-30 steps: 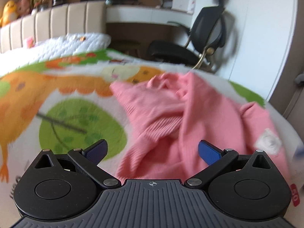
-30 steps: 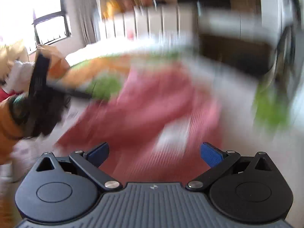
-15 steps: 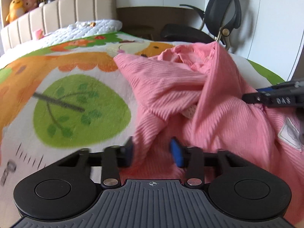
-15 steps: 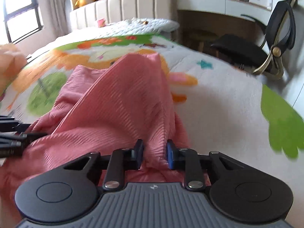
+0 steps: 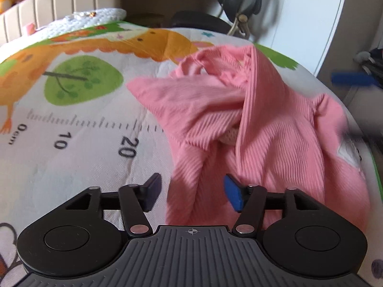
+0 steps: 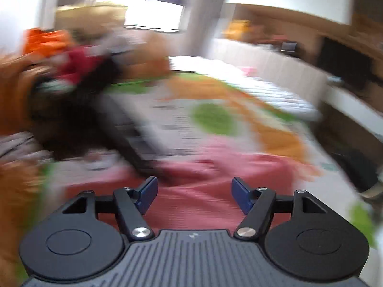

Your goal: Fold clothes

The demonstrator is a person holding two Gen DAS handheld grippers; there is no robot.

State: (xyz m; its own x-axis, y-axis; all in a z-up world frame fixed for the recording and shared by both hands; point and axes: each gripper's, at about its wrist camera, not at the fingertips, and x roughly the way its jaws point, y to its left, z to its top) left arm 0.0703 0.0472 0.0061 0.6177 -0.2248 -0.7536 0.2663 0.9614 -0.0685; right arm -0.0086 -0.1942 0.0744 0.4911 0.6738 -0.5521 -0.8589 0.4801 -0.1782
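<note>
— Where's the pink top (image 5: pixel 263 129)?
— Crumpled on the bed (image 5: pixel 71 157), just ahead of the left tongs (image 5: pixel 191 191); they're released, gripping nothing.
— And the right tongs (image 6: pixel 194 195)?
— Released too, above the top; that view is blurred.

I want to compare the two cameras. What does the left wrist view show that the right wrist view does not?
Only the left wrist view shows the office chair and the printed ruler sharply. Only the right wrist view shows a bright window, very blurred. Both show the pink garment on the cartoon bedspread, with an open hand-held gripper over it.
</note>
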